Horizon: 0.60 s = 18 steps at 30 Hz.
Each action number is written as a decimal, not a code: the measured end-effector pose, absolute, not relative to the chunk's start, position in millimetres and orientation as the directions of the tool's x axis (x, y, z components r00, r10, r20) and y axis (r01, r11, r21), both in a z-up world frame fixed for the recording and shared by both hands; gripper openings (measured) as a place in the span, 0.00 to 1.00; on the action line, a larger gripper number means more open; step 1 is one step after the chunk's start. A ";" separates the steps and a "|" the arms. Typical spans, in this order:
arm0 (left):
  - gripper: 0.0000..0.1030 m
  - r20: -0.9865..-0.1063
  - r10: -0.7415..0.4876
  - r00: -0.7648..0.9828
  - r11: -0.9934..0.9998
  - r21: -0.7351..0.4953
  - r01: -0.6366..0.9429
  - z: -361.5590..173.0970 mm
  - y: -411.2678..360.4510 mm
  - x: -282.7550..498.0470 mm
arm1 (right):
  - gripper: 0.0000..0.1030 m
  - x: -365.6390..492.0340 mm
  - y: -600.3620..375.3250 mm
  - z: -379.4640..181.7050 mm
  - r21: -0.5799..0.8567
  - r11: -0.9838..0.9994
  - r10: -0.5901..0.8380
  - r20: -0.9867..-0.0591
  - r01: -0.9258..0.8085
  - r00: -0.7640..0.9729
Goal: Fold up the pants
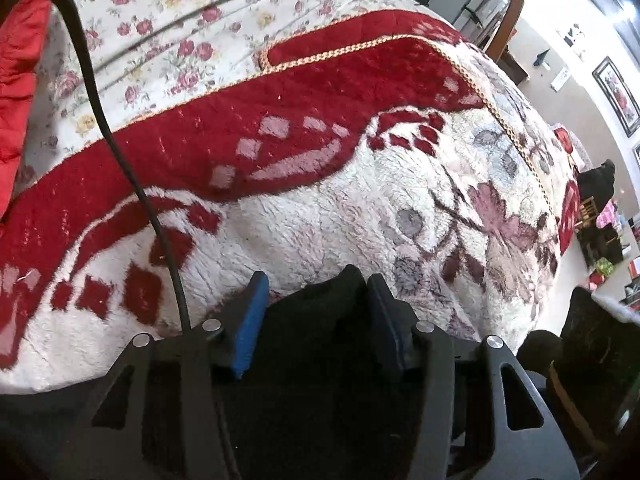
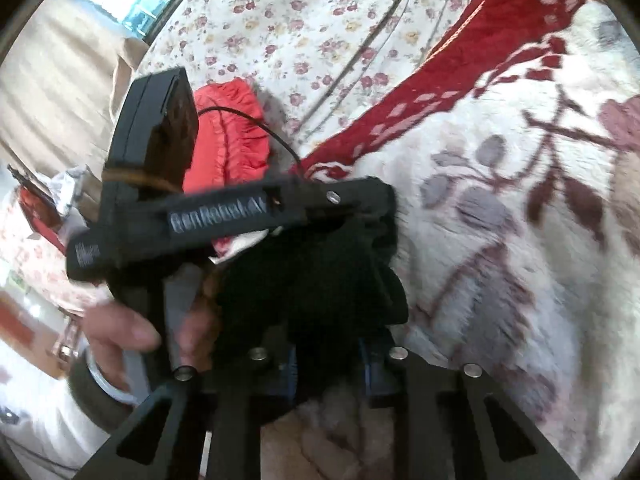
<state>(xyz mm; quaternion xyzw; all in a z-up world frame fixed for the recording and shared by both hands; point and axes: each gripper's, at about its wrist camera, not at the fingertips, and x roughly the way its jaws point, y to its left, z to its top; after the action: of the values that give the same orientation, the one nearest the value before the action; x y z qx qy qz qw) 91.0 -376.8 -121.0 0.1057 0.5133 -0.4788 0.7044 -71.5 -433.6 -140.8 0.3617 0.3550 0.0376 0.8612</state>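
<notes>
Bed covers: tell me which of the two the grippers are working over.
The fluffy blanket, white with a red band and gold cord edging. Both grippers, left and right, hold the black pants above it. The thin flowered sheet lies farther off.

"GenRobot.AI" printed on the left gripper

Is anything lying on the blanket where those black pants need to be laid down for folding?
Nothing visible does. Both hand-held grippers, left and right, already pinch the black pants, and the red-and-white blanket ahead looks bare.
</notes>
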 end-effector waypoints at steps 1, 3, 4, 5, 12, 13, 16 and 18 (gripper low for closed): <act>0.40 -0.820 -0.573 0.012 0.518 -0.350 0.780 -116.3 -372.6 90.8 | 0.19 -70.6 -430.5 -134.5 0.633 0.754 0.315 -0.585 0.178 0.747; 0.39 -0.805 -0.593 0.031 0.520 -0.353 0.778 -103.0 -359.8 92.5 | 0.19 -67.6 -418.8 -117.0 0.591 0.796 0.306 -0.581 0.132 0.754; 0.39 -0.795 -0.604 0.053 0.528 -0.349 0.774 -92.4 -348.9 95.0 | 0.19 -65.1 -411.3 -105.7 0.580 0.809 0.318 -0.569 0.096 0.759; 0.39 -0.785 -0.616 0.068 0.536 -0.354 0.767 -82.8 -338.2 97.9 | 0.19 -62.6 -405.1 -97.8 0.573 0.817 0.330 -0.559 0.066 0.761; 0.39 -0.743 -0.640 0.194 0.664 -0.408 0.627 -50.1 -221.7 121.7 | 0.19 -28.1 -320.0 -70.2 0.477 0.858 0.458 -0.549 -0.188 0.699; 0.39 -0.744 -0.634 0.210 0.683 -0.412 0.604 -51.3 -205.9 122.6 | 0.19 -21.8 -307.0 -73.2 0.467 0.857 0.476 -0.561 -0.216 0.677; 0.42 -0.759 -0.598 0.256 0.753 -0.422 0.505 -64.3 -153.2 122.2 | 0.29 -7.8 -263.1 -94.9 0.460 0.835 0.545 -0.612 -0.302 0.573; 0.50 -0.782 -0.558 0.280 0.802 -0.421 0.423 -77.7 -119.8 120.8 | 0.45 -2.4 -242.9 -110.6 0.494 0.810 0.586 -0.654 -0.316 0.478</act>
<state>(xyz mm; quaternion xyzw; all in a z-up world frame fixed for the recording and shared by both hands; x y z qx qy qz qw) 120.8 -119.8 -77.7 -0.0654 0.5154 -0.3075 0.7972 -2.4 -242.9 -110.6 0.1547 0.4355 0.2667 0.8458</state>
